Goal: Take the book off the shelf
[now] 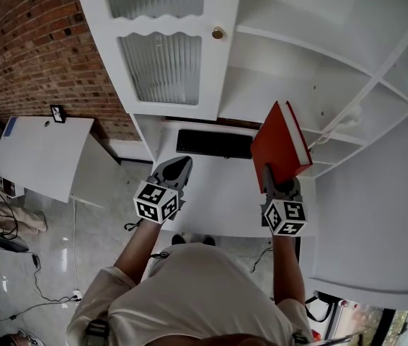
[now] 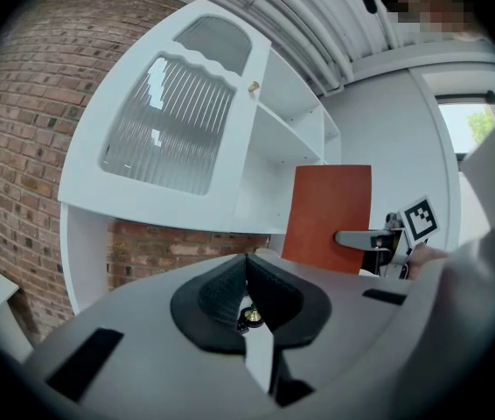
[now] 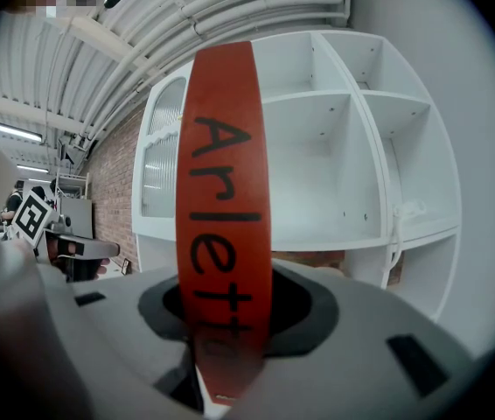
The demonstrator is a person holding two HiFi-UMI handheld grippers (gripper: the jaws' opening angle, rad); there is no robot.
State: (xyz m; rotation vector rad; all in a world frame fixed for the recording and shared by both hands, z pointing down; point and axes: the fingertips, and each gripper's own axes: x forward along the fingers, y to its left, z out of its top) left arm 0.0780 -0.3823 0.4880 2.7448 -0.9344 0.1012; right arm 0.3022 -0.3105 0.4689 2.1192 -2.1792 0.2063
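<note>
1. Your right claw (image 3: 223, 344) clamps the red book (image 3: 223, 191) low on its spine; your left claw (image 2: 247, 297) is closed and empty.
2. The book stands upright, spine facing you, just clear of the white shelf (image 3: 335, 230).

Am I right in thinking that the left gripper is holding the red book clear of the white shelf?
No: the right gripper holds the red book clear of the white shelf, as the right gripper view shows; the left gripper is shut and empty.
</note>
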